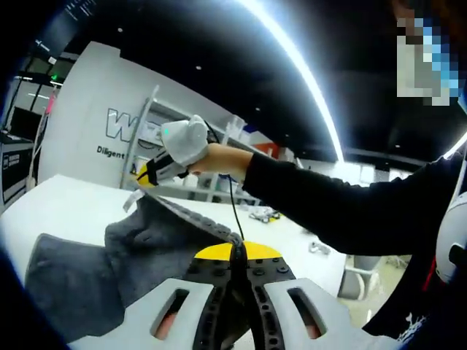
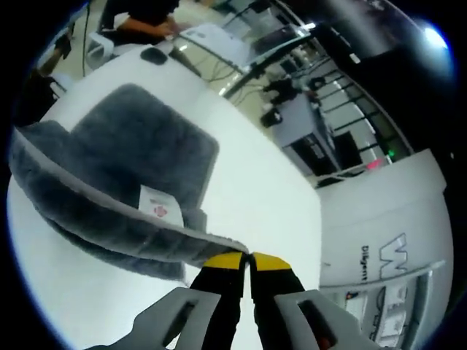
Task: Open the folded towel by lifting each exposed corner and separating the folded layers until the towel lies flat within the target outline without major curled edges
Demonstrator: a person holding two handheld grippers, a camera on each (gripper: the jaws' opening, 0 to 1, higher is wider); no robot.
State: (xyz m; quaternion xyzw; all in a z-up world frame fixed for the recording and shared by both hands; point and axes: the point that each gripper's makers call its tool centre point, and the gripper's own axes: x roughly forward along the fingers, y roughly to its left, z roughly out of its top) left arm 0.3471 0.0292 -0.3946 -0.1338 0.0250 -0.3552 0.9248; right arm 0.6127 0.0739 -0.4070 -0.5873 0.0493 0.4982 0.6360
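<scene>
Towel (image 2: 117, 182), grey, lies partly on the white table (image 2: 255, 189), one edge raised between my grippers. I see the left gripper (image 1: 237, 251) clamped on one corner and the right gripper (image 2: 246, 257) on the other. A small white label (image 2: 159, 205) hangs unreadable; the wall (image 1: 102, 124) behind reads "Diligent".

The towel (image 2: 139, 157) you handled was charcoal grey with a paler grey edge band, and its sewn label (image 2: 160, 205) was white with a small red mark. Your left gripper (image 1: 238, 257) and right gripper (image 2: 246, 264) both had yellow tips on black fingers and light grey bodies. The table (image 2: 255, 197) was white.
</scene>
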